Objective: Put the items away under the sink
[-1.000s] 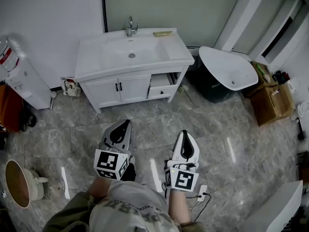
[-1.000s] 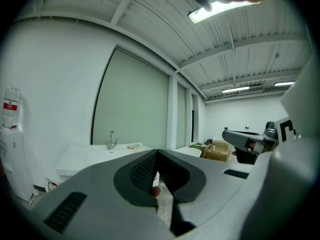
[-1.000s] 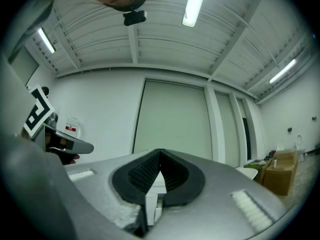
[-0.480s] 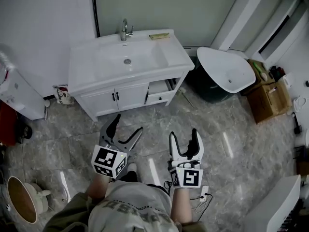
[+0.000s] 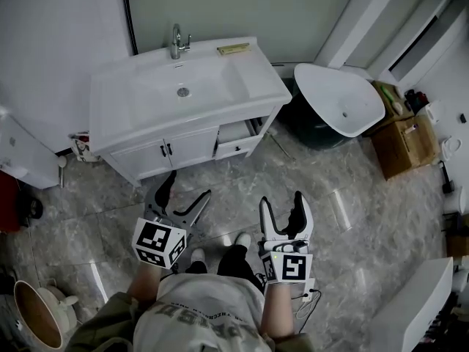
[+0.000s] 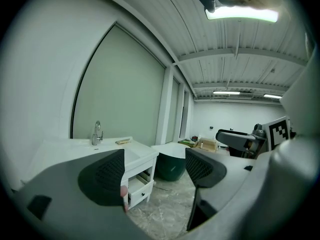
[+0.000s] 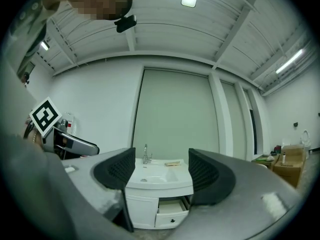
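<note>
A white sink cabinet (image 5: pixel 183 94) stands against the far wall, with a faucet (image 5: pixel 176 42) and a small tan item (image 5: pixel 233 49) on its top. Its two doors (image 5: pixel 168 152) are shut, and the small drawer (image 5: pixel 236 134) at its right end is pulled out. My left gripper (image 5: pixel 188 185) hangs over the floor in front of the cabinet, open and empty. To its right my right gripper (image 5: pixel 281 200) is open and empty too. The right gripper view looks straight at the sink cabinet (image 7: pixel 157 179) and the open drawer (image 7: pixel 170 214). In the left gripper view the cabinet (image 6: pixel 100 146) is at the left.
A white basin (image 5: pixel 338 101) on a dark base stands right of the cabinet. A cardboard box (image 5: pixel 399 134) with small things sits further right. A water dispenser (image 5: pixel 22 152) is at the left wall and a round tub (image 5: pixel 37 321) at the lower left. The floor is grey marble tile.
Both grippers were shut a second ago and now stand open. The head view has shifted, so the cabinet sits further left in the picture.
</note>
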Tool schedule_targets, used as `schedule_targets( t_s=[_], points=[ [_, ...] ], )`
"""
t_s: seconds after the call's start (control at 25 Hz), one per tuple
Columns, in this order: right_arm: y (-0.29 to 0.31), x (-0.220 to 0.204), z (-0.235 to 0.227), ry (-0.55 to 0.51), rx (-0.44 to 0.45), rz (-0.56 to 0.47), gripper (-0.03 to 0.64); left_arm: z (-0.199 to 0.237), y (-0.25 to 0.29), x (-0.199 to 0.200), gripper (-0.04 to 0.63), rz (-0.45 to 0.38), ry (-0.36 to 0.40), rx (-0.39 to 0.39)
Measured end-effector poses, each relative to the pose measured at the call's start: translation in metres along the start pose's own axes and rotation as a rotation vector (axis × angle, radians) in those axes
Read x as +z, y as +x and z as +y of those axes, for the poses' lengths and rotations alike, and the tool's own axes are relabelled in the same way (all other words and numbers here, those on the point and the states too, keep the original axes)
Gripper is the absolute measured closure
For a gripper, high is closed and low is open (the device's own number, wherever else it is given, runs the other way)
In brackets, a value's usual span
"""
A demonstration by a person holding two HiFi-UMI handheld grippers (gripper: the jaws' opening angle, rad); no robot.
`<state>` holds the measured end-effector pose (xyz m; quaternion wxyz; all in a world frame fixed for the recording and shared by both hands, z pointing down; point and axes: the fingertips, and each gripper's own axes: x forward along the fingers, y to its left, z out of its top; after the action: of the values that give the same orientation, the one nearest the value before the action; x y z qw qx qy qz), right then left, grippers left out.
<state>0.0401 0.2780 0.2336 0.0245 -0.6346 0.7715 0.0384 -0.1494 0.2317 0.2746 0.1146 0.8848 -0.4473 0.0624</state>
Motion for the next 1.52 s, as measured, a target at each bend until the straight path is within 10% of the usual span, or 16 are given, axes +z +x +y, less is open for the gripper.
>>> schedule_targets(
  t_s=[0.96, 1.52],
  points=[
    [0.199, -0.020, -0.225, 0.002, 0.258, 0.011, 0.291, -0.038, 0.260, 0.059, 0.225, 0.001, -0.011, 0.153],
    [0.254, -0.072, -0.269, -0.003, 0.288, 0.117, 0.293, -0.016, 0.320, 0.049, 0.225, 0.076, -0.033, 0.195]
  ],
)
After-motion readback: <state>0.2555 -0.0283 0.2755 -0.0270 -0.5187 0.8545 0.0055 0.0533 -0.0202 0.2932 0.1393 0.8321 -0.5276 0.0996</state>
